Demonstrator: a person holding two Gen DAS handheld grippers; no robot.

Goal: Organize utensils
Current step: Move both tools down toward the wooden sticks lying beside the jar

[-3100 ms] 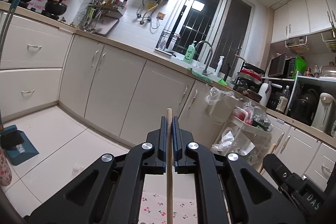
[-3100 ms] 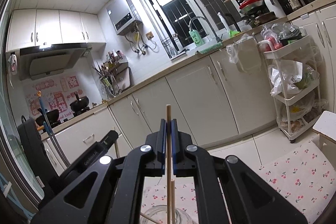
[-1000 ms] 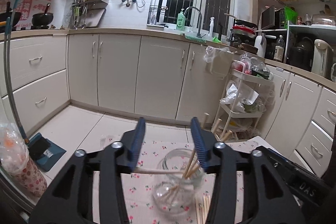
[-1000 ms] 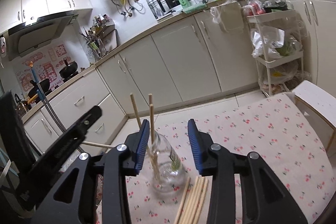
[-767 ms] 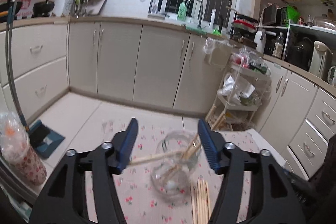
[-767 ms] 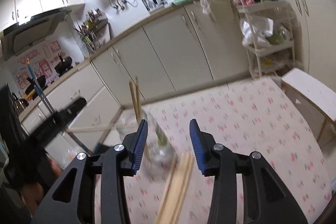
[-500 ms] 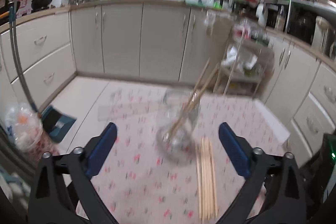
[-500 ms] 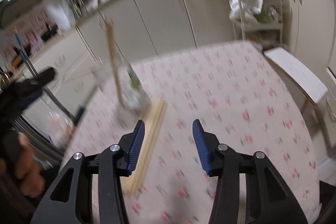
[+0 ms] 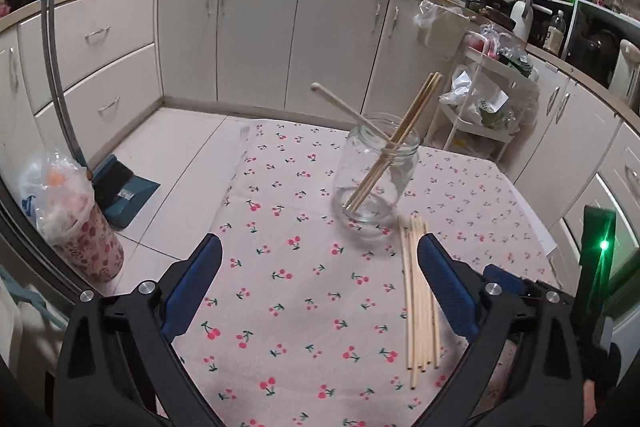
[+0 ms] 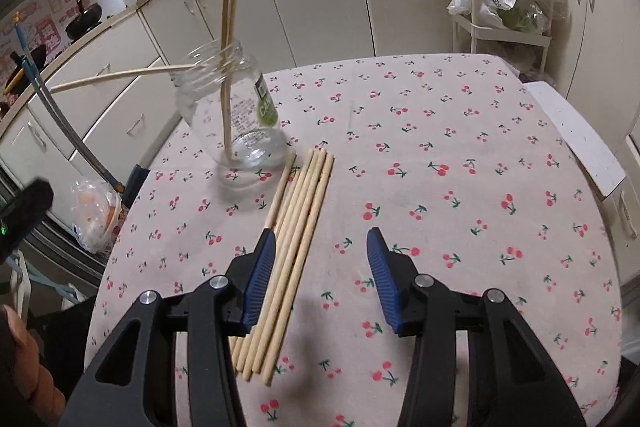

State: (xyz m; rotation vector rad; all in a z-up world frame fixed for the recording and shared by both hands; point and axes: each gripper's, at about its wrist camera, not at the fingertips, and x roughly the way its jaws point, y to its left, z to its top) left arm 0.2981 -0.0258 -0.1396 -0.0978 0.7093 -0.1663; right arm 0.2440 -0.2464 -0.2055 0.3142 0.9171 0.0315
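A clear glass jar (image 9: 376, 175) (image 10: 236, 107) stands on the cherry-print tablecloth (image 9: 300, 227) and holds several wooden chopsticks (image 9: 404, 131) (image 10: 229, 39), one leaning far out to the side. Several loose chopsticks (image 9: 418, 291) (image 10: 294, 223) lie side by side just in front of the jar. My left gripper (image 9: 318, 247) hovers above the cloth, jaws wide open and empty, with the loose bundle beside its right finger. My right gripper (image 10: 322, 235) is open too, with nothing between the pads. Its left finger sits over the near end of the bundle.
Left of the table on the floor are a bag-lined bin (image 9: 76, 219) and a blue dustpan (image 9: 124, 191). A white trolley (image 9: 480, 107) with bags stands behind the table. A white board (image 10: 576, 135) sticks out at the table's right edge. Kitchen cabinets line the back.
Each gripper earlier pinched one chopstick; both have let go and those sticks now stand in the jar. Both views have tipped down toward the table, and the left jaws have spread much wider.
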